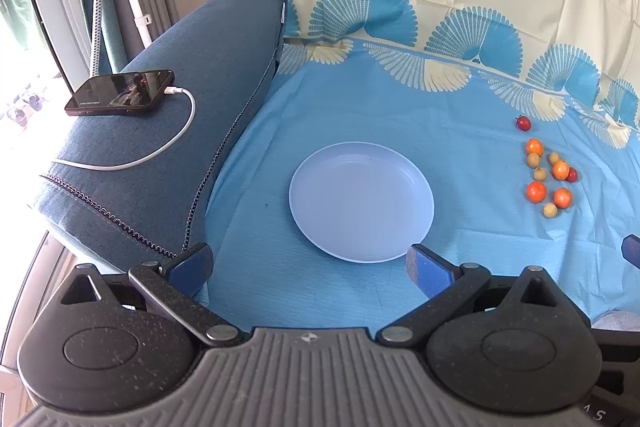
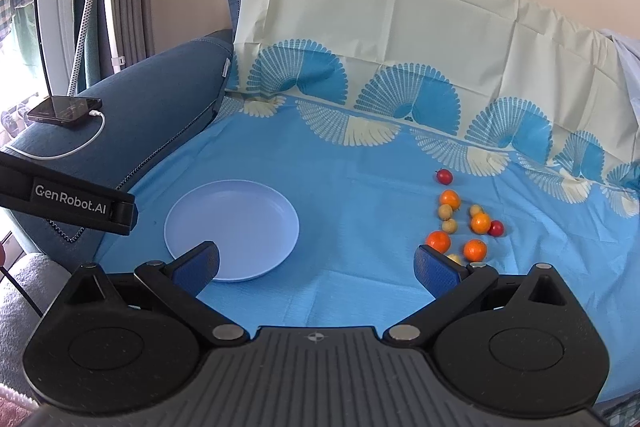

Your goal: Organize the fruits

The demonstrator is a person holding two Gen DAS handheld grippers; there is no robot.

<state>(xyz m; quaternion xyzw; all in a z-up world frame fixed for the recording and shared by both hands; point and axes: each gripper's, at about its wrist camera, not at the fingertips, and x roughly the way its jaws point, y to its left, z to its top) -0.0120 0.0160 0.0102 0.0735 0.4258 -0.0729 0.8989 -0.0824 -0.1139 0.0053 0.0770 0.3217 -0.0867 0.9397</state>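
Note:
A pale blue plate (image 1: 360, 199) lies empty on the blue cloth; it also shows in the right wrist view (image 2: 232, 227). Right of it lies a loose cluster of small fruits: several oranges (image 1: 536, 191) (image 2: 438, 241), several tan longans (image 1: 550, 210) (image 2: 446, 211) and two red ones (image 1: 523, 123) (image 2: 444, 176). My left gripper (image 1: 310, 269) is open and empty, just in front of the plate. My right gripper (image 2: 318, 267) is open and empty, between plate and fruits, its right finger partly hiding one longan.
A blue sofa arm (image 1: 192, 67) on the left carries a phone (image 1: 120, 93) on a white charging cable (image 1: 160, 151). The patterned cloth (image 2: 360, 163) runs up the backrest. The left gripper's body (image 2: 72, 203) shows at the right wrist view's left edge.

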